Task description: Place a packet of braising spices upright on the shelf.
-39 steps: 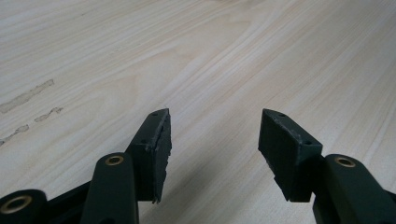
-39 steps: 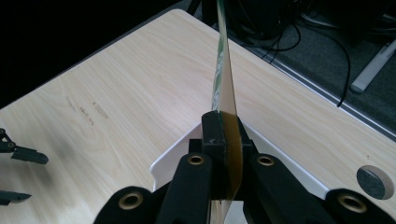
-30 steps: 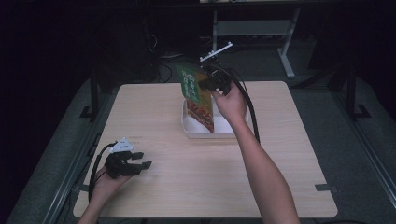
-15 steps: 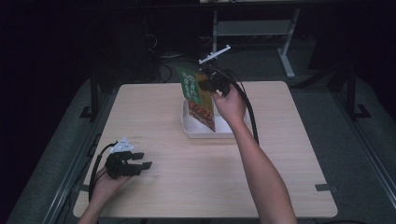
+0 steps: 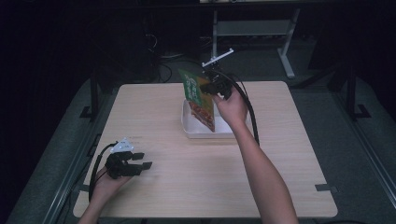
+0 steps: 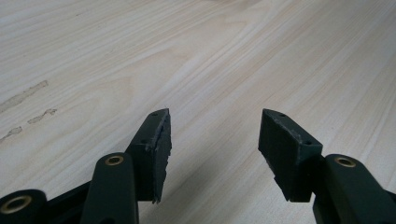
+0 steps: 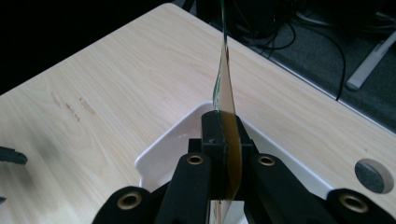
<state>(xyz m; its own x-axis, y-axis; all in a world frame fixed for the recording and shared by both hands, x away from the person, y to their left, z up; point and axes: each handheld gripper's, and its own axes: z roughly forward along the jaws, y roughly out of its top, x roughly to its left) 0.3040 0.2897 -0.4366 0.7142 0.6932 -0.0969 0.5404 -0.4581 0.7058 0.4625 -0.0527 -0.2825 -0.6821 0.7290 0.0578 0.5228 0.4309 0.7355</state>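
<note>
A flat green and orange packet hangs on edge over the white tray at the middle back of the table. My right gripper is shut on the packet's upper edge. In the right gripper view the thin packet stands squeezed between the two black jaws, above the white tray. My left gripper rests low at the table's front left with its jaws apart. In the left gripper view nothing lies between the left gripper's jaws, just bare wood.
The light wooden table has a round grey cable hole near its far edge. Cables and a metal stand's legs lie on the dark floor behind the table.
</note>
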